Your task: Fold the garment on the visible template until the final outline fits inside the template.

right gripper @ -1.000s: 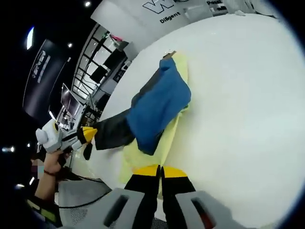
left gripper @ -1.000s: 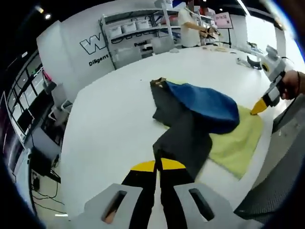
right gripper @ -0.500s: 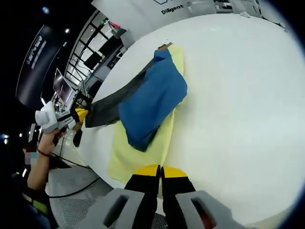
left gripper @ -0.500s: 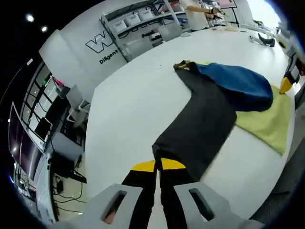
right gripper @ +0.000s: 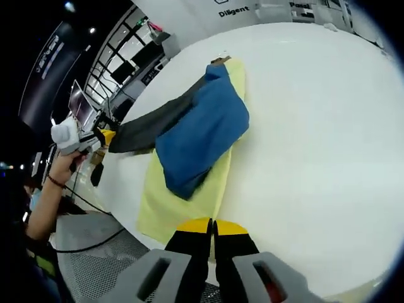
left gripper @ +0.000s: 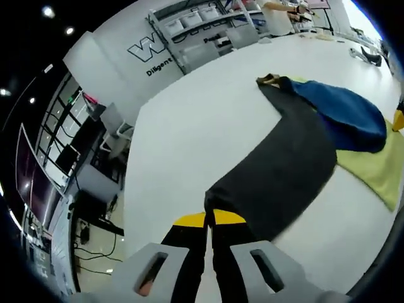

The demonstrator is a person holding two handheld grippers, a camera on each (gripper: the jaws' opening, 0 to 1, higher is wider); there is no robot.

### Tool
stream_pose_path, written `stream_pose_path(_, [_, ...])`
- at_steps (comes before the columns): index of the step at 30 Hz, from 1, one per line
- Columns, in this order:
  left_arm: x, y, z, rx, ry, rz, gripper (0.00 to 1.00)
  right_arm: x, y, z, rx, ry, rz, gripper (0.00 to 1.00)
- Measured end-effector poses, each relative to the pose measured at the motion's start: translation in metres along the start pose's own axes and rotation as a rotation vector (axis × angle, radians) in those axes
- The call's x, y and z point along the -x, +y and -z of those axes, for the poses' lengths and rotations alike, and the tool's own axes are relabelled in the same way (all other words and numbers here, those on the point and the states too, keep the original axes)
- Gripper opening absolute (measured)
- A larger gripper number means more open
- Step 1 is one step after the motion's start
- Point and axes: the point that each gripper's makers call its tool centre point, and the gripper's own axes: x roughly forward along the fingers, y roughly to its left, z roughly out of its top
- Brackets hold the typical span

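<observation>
A garment with a black part point(left gripper: 287, 158) and a blue part point(left gripper: 344, 113) lies on a white table point(left gripper: 189, 139). The blue part rests on a yellow template cloth point(left gripper: 379, 173). My left gripper point(left gripper: 209, 219) is shut on the black part's near end, which is stretched out long and off the template. In the right gripper view the blue part point(right gripper: 202, 129) covers the yellow template point(right gripper: 183, 202), and my right gripper point(right gripper: 211, 225) is shut at the template's near edge. A hand holds the left gripper point(right gripper: 101, 136) at the black part's point(right gripper: 154, 123) end.
The table edge point(right gripper: 120, 214) runs close to the left gripper, with a grey mesh surface point(right gripper: 95, 252) below it. Shelves with bins point(left gripper: 202, 25) and a person point(left gripper: 278, 12) stand beyond the far side. Small items point(left gripper: 366, 55) lie at the far right.
My left gripper has pulled the black part outward, away from the template, drawing it out long and flat. The blue part and template stayed put. The right gripper barely moved.
</observation>
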Motion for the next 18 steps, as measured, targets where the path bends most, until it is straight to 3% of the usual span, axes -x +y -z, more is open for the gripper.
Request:
stream_pose_path(9, [-0.013,0.022,0.014,-0.031,0.048,-0.058,0.0,0.002,-0.007,0.006,-0.033,0.018,0.004,0.0])
stream_pose_path(14, [-0.014,0.022,0.021,0.018,0.063,-0.062,0.0,0.0,-0.003,0.013,0.01,0.05,0.0,0.0])
stream_pose_path(18, [-0.012,0.018,0.023,0.02,0.064,-0.06,0.0,0.004,-0.004,0.009,0.029,0.047,-0.005,0.0])
